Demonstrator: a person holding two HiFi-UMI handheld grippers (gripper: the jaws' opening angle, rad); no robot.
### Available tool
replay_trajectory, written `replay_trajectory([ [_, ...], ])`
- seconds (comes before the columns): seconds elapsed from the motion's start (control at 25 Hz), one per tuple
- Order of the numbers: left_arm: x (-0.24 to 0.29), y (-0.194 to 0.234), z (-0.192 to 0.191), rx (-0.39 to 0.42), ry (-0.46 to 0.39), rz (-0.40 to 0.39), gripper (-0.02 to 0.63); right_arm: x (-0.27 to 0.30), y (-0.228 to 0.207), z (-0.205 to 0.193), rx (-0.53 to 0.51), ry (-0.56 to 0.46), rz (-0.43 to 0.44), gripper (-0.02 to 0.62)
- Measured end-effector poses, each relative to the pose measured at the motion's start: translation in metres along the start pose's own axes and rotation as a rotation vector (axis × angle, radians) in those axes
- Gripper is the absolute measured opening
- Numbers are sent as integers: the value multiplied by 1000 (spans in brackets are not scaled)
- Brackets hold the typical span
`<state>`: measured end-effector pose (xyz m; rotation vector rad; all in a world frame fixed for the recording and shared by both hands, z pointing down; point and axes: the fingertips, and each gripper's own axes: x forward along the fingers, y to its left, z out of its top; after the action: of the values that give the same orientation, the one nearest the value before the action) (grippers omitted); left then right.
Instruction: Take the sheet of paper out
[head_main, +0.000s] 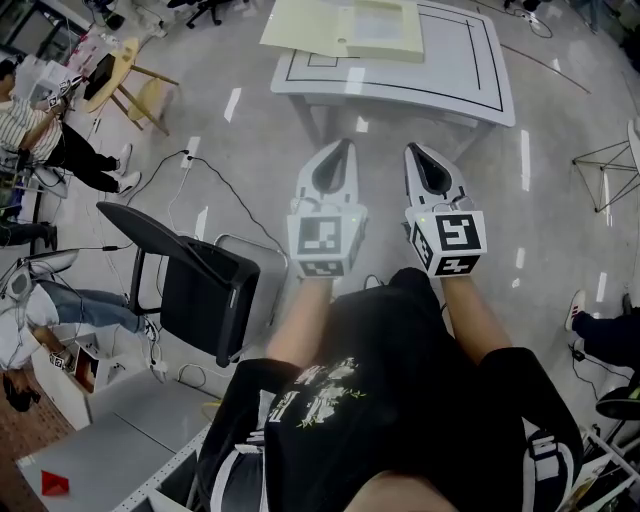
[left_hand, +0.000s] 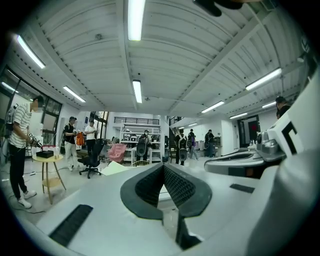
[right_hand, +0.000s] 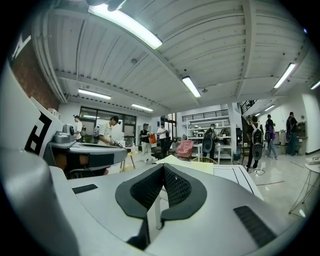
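Note:
A pale yellow sheet or folder (head_main: 320, 28) lies on the white table (head_main: 470, 75) at the top of the head view, with a clear pocket (head_main: 385, 25) on its right part. Both grippers are held in the air short of the table, over the floor. My left gripper (head_main: 344, 147) is shut with its jaws meeting at the tip and nothing in them. My right gripper (head_main: 414, 150) is shut and empty too. In the right gripper view, past the closed jaws of the right gripper (right_hand: 163, 168), I see the yellow sheet (right_hand: 200, 167) on the table (right_hand: 240, 177). The left gripper (left_hand: 163, 168) points level into the room.
A black chair (head_main: 195, 280) stands at my left on the floor. Cables (head_main: 215, 175) run across the floor near it. A small round table (head_main: 118, 62) and several people (head_main: 55, 140) are at the far left. A person's shoe (head_main: 578, 310) shows at the right.

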<state>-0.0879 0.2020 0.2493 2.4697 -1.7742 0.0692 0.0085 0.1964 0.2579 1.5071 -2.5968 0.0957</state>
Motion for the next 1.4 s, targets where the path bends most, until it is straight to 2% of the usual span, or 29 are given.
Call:
replay_trajectory([
  [0.84, -1, 21, -17, -21, 26, 40, 2, 17, 7, -11, 9, 26, 24, 0],
  [1.4, 45, 35, -11, -5, 25, 42, 2, 61, -17, -8, 14, 24, 31, 0],
])
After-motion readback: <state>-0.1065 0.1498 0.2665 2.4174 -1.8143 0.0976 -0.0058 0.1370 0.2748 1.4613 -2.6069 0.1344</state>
